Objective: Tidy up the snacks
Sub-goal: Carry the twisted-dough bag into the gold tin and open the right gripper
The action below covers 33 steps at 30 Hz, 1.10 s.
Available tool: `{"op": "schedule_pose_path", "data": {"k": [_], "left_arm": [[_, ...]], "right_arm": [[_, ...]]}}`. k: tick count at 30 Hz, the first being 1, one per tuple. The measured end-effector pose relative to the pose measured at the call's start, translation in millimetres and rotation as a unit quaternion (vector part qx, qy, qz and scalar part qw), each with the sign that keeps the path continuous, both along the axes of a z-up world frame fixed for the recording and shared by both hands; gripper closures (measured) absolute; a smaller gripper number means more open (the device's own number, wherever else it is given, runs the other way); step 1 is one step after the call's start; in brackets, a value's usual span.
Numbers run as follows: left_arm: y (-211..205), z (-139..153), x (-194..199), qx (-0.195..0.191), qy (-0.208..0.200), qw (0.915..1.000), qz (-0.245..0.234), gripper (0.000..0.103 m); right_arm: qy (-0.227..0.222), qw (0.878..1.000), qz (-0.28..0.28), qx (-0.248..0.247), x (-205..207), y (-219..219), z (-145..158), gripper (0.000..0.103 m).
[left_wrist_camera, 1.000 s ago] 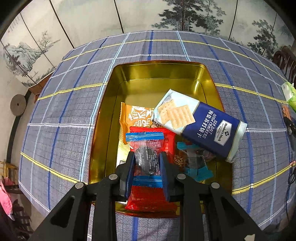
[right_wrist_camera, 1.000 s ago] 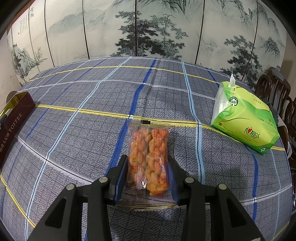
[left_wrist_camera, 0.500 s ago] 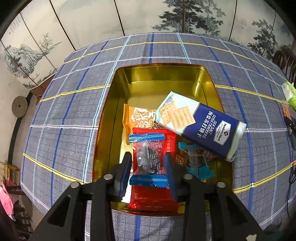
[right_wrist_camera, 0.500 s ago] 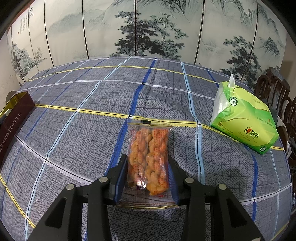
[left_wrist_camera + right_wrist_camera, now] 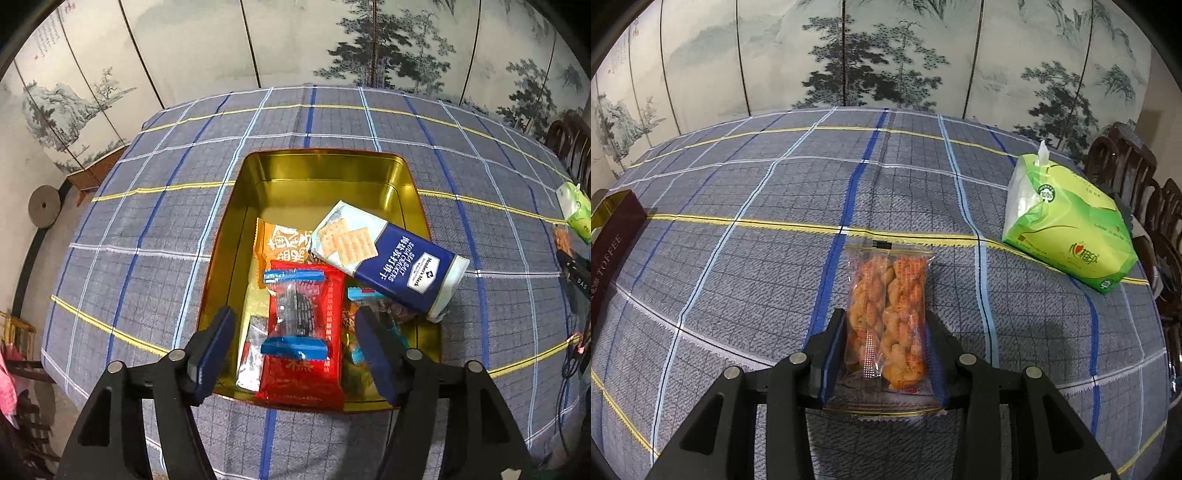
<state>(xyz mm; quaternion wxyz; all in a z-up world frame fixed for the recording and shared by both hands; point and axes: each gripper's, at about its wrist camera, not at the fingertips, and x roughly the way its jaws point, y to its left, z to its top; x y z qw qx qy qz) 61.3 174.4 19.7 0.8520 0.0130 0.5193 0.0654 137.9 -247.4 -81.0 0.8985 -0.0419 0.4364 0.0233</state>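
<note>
Opening left gripper (image 5: 295, 347) over gold tin (image 5: 325, 173), far half bare

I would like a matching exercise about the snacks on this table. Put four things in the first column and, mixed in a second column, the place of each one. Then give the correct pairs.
Things:
1. cracker box
2. twisted pastry packet
3. green tissue pack
4. clear packet with blue ends

Places:
A. lying on the red packet in the gold tin
B. between the right gripper's pads
C. leaning over the tin's right rim
D. on the cloth beside the wooden chairs

Pairs: 1-C, 2-B, 3-D, 4-A
</note>
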Motion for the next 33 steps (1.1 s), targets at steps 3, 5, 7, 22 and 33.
{"op": "schedule_pose_path", "data": {"k": [3, 5, 7, 22, 33], "left_arm": [[-1.0, 1.1, -5.5, 0.0, -0.002, 1.0, -0.002, 0.038], [-1.6, 2.0, -8.5, 0.004, -0.004, 1.0, -0.002, 0.038], [-1.4, 2.6, -12.2, 0.0, -0.006, 1.0, -0.001, 0.036], [19.1, 2.5, -38.3, -0.028, -0.016, 0.9986, 0.043, 0.034], [51.7, 10.9, -65.0, -0.033, -0.025, 0.9949, 0.092, 0.034]], "right_arm": [[-0.003, 1.0, -0.014, -0.013, -1.1, 4.0, -0.3, 0.064], [-0.002, 1.0, -0.021, -0.015, -1.0, 5.9, -0.1, 0.064], [0.0, 0.999, -0.031, -0.018, -1.4, 5.9, 0.3, 0.064], [-0.013, 1.0, -0.011, 0.026, -23.8, 51.4, 44.5, 0.064], [-0.018, 0.993, 0.096, 0.067, -40.4, 151.6, 79.5, 0.064]]}}
